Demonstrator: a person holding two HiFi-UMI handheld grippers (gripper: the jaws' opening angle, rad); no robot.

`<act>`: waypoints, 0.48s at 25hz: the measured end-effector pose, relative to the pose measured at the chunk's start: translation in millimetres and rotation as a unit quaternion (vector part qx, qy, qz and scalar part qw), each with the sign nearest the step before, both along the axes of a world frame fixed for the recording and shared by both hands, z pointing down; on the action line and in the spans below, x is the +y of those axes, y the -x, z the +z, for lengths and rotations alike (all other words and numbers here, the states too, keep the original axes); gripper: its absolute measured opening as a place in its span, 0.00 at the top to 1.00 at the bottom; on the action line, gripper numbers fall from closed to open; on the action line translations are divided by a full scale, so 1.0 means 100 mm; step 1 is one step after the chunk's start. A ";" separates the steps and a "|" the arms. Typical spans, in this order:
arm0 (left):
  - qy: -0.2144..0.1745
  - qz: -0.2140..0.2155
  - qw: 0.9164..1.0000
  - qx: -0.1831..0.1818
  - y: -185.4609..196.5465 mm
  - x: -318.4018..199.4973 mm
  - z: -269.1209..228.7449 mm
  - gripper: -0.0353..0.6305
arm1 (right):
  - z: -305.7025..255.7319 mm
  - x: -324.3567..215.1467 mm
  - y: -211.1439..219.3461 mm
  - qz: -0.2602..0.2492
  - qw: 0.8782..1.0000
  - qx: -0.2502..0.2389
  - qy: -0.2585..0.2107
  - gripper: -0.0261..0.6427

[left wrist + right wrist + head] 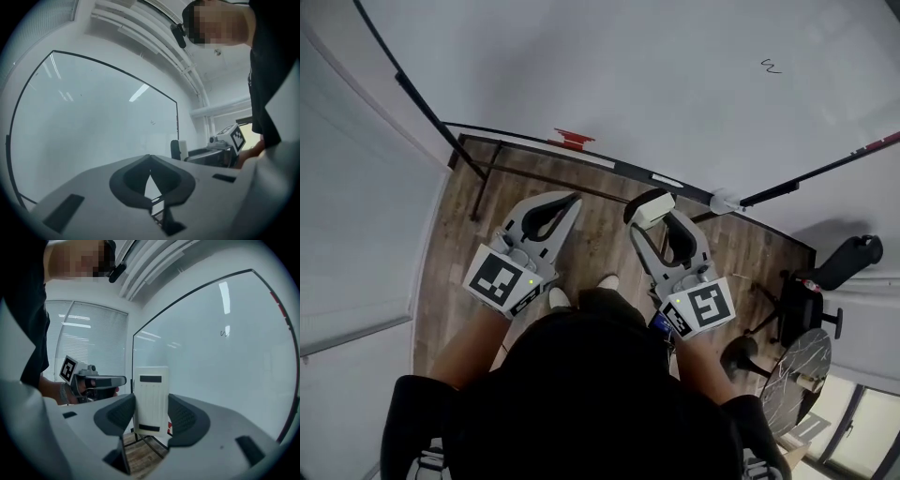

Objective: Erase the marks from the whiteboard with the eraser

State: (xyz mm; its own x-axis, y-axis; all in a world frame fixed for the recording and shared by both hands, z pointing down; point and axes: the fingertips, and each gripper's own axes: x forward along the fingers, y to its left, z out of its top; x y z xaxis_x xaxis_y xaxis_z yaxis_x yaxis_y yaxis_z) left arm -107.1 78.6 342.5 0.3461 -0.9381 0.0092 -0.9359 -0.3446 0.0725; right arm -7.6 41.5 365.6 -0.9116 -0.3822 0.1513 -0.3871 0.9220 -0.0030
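My right gripper (151, 417) is clamping one white eraser (151, 399) between its two jaws, the dark pads pressing on both long sides and the eraser standing upright with its upper half sticking out past the tips. My left gripper (150, 157) is carrying nothing, its two jaws closed with the tips meeting. In the head view I am seeing both grippers side by side, held low in front of the whiteboard (628, 75) and pointing toward it, the left gripper (571, 200) beside the right gripper (651, 208) and a little apart from it. I am counting one mark (771, 66) on the board, a small dark squiggle up and to the right, well apart from the eraser (653, 210), which is not touching the board. One red object (573, 141) is sitting at the board's lower edge. Below it the wooden floor (600, 234) is showing, with one office chair (806, 291) and one round table (802, 366) off to my right.
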 end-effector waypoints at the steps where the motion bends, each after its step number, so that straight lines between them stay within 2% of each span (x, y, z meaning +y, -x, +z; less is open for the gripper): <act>1: -0.001 0.004 1.000 0.001 0.01 -0.08 0.00 0.94 | 0.01 -0.08 0.00 0.005 1.000 0.000 -0.001 0.63; 12: -0.005 0.051 0.998 -0.025 -0.27 -1.24 -0.14 0.94 | -0.06 -1.21 -0.20 0.056 0.998 -0.037 -0.011 0.63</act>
State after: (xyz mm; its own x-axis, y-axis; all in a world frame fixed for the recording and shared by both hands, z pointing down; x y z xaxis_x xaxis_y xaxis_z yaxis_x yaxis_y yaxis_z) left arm -80.2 -45.2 328.6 0.4389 -0.8983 0.0192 -0.8985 -0.4384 0.0233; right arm 12.0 -79.9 359.9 -0.8710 -0.4852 0.0769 -0.4877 0.8729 -0.0159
